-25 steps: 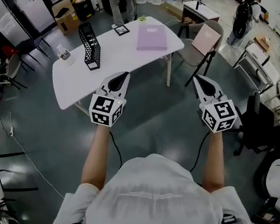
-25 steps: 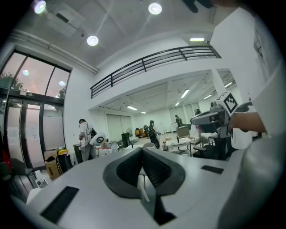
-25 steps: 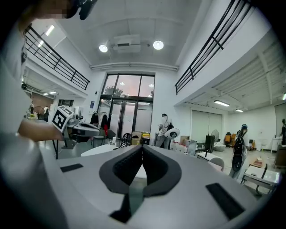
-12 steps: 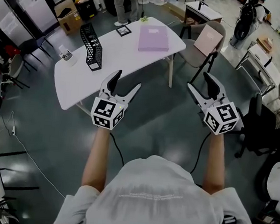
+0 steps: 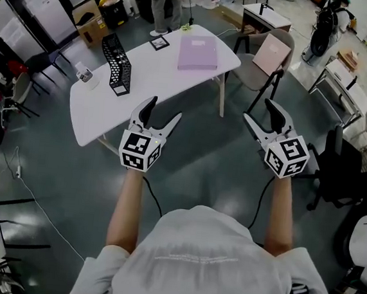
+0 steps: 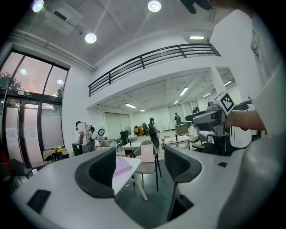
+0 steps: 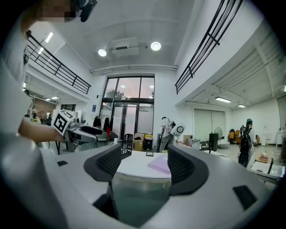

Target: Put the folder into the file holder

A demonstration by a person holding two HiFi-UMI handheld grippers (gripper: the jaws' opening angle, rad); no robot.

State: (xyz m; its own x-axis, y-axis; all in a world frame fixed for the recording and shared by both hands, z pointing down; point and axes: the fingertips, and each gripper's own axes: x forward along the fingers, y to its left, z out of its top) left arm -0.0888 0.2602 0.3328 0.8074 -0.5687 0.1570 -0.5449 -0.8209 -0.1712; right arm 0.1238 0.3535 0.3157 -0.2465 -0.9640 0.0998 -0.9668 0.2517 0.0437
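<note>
One white table on grey floor bears folder and file holder.

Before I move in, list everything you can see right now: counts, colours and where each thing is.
table: one, white, ahead of the person
folder: one, lilac, lying flat on the table's right end
file holder: one, black mesh, upright on the table's left part
small square card: one, black-edged, at the table's far edge
small white object: one, at the table's left end, too small to identify
chair: one, pinkish, right of the table
cardboard box: one, brown, on the floor beyond the table
bystander: one, beyond the table
left gripper: one, short of the table, jaws just opened, nothing between them
right gripper: one, over the floor, jaws just opened, nothing between them
</note>
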